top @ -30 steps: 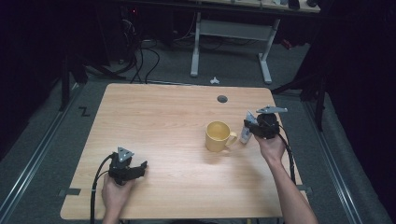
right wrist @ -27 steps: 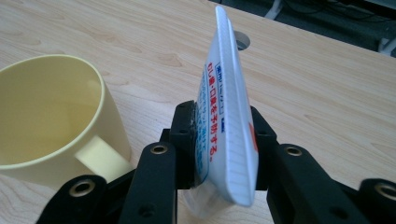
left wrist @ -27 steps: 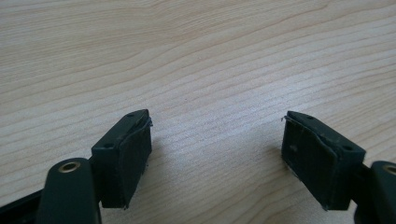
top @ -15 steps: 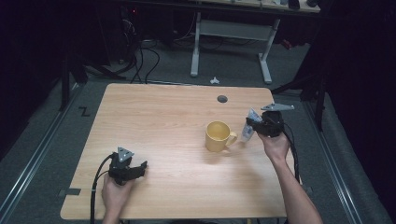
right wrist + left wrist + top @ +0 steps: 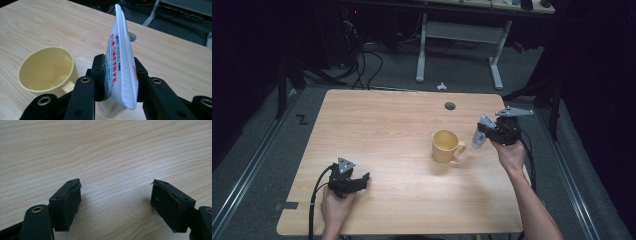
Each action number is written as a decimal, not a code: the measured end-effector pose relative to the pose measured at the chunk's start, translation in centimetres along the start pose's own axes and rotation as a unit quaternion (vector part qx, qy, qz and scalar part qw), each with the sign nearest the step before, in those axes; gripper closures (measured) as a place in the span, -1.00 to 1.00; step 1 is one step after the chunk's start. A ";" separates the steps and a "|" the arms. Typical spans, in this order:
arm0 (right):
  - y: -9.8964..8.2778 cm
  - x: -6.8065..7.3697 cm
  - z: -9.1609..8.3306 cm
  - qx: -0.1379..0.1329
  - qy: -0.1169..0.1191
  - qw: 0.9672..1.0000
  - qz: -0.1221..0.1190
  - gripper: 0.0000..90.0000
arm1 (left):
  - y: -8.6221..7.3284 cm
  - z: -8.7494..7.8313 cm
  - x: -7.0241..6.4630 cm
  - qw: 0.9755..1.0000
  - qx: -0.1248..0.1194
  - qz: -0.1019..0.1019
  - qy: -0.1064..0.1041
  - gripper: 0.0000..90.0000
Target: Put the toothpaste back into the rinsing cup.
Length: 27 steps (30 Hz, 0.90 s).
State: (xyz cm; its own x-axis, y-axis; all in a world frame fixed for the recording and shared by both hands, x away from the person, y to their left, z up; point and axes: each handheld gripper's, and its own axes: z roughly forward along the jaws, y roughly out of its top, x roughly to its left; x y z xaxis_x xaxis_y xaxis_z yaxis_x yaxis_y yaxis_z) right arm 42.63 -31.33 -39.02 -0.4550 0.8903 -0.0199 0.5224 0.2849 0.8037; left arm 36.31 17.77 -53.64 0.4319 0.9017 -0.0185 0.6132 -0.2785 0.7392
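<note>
- Pale wood-grain laminate covers the surface (image 5: pixel 377 125), a broad rectangle with rounded corners and a small round grommet hole (image 5: pixel 450 106) near its far edge at about one o'clock; the flat matte top gives plenty of room to work between the two hands.
- Yellow and glossy, the mug (image 5: pixel 445 145) stands upright right of centre, its mouth open to the ceiling and its loop handle turned toward three o'clock, facing the right hand. Standing like that, it looks ready to receive something dropped in from above. It looks like smooth ceramic or hard plastic, and I see nothing in it.
- The right claw (image 5: pixel 482 134) hovers just beyond the mug's handle at three o'clock, above the surface, its black pads pinching a tube (image 5: pixel 122 62) at its lower part. My reading is that the grip is kept low so that the length stays free to be steered over the mug.
- The tube is white soft plastic, flattened, with a ribbed crimped end pointing up and blue and red print on its face; it tilts slightly toward the mug.
- The left claw (image 5: pixel 116 202) rests low at seven o'clock, jaws spread with only bare wood between them, apparently parked out of the way. Its pads are blocky black rubber with worn edges.
</note>
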 end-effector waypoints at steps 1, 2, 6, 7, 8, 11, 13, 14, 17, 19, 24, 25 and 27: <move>0.0 0.0 0.0 0.000 0.000 1.000 0.000 0.57 | 0.0 0.0 0.0 1.000 0.000 0.000 0.000 -0.46; 0.2 0.1 -0.1 -0.001 0.001 1.000 -0.004 0.58 | 0.0 0.0 0.0 1.000 0.000 0.000 0.000 -0.46; 0.6 0.2 -0.2 -0.002 0.002 1.000 -0.004 0.58 | 0.0 0.0 0.0 1.000 0.000 0.000 0.000 -0.46; 0.6 0.2 -0.3 -0.003 0.004 1.000 -0.004 0.58 | 0.0 0.0 0.0 1.000 0.000 0.000 0.000 -0.46; 0.7 0.3 -0.4 -0.004 0.005 1.000 -0.005 0.58 | 0.0 0.0 0.0 1.000 0.000 0.000 0.000 -0.46; 0.8 0.2 -0.7 -0.008 0.008 1.000 -0.005 0.58 | 0.0 0.0 0.0 1.000 0.000 0.000 0.000 -0.46; 0.9 0.2 -0.9 -0.010 0.010 1.000 -0.002 0.58 | 0.0 0.0 0.0 1.000 0.000 0.000 0.000 -0.46; 1.0 0.2 -1.0 -0.012 0.011 1.000 -0.002 0.58 | 0.0 0.0 0.0 1.000 0.000 0.000 0.000 -0.46; 1.1 0.2 -1.2 -0.013 0.012 1.000 -0.005 0.58 | 0.0 0.0 0.0 1.000 0.000 0.000 0.000 -0.46; 1.4 0.2 -1.4 -0.014 0.014 1.000 -0.003 0.58 | 0.0 0.0 0.0 1.000 0.000 0.000 0.000 -0.46; 1.6 0.3 -1.8 -0.017 0.017 1.000 -0.005 0.58 | 0.0 0.0 0.0 1.000 0.000 0.000 0.000 -0.46; 1.6 0.3 -1.8 -0.017 0.017 1.000 -0.005 0.58 | 0.0 0.0 0.0 1.000 0.000 0.000 0.000 -0.46; 1.6 0.4 -1.9 -0.019 0.021 1.000 -0.003 0.58 | 0.0 0.0 0.0 1.000 0.000 0.000 0.000 -0.46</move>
State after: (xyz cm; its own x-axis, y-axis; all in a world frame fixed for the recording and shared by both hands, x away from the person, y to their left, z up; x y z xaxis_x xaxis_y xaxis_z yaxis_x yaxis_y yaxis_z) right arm 41.94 -31.23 -36.61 -0.4880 0.8728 -0.0012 0.4919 0.2762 0.8257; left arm 36.31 17.77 -53.64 0.4321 0.9016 -0.0182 0.6131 -0.2788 0.7392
